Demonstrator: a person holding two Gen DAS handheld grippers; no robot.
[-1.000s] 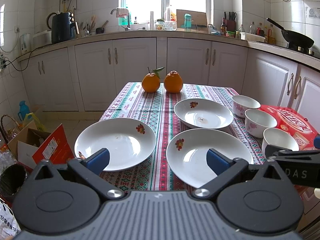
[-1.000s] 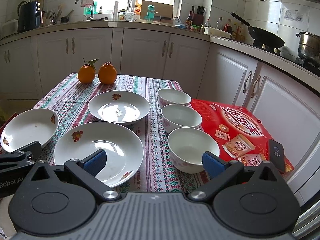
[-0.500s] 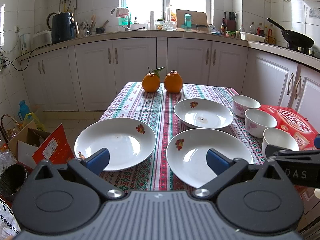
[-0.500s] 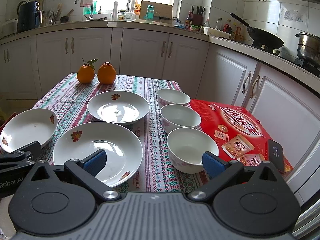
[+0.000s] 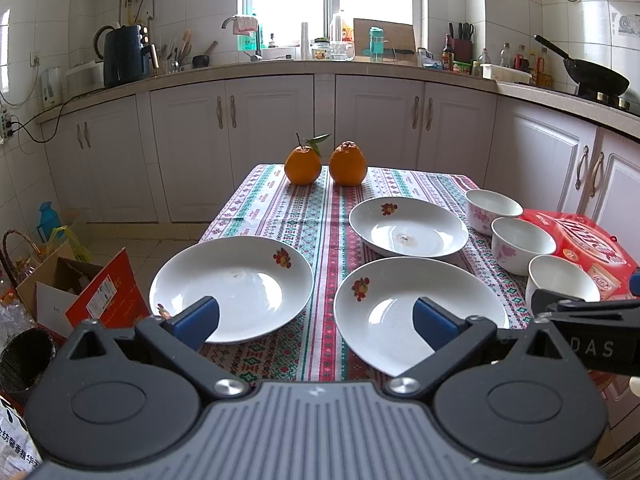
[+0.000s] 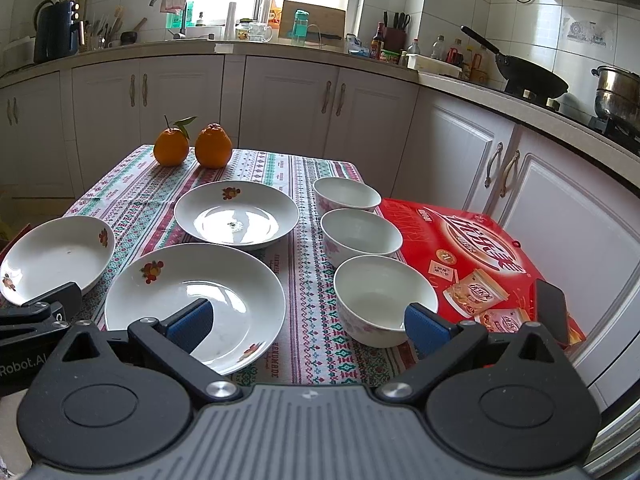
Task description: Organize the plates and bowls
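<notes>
Fingers (image 5: 198, 317) (image 6: 426, 328) of both grippers spread wide, holding nothing.

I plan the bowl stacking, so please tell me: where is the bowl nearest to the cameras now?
In the right wrist view the nearest bowl stands at lower right, beside the red box and in front of the middle bowl.

We record on the patterned tablecloth (image 6: 308, 332): three white plates — near plate (image 6: 224, 304), far plate (image 6: 256, 210), left plate (image 6: 52, 254) — and three white bowls in a row, near (image 6: 376, 292), middle (image 6: 360, 232), far (image 6: 346, 194). Two oranges (image 6: 192, 148) sit at the far edge. A red box (image 6: 460, 248) lies beside the bowls. Our right gripper (image 6: 306, 324) hangs with fingers spread wide, holding nothing.
</notes>
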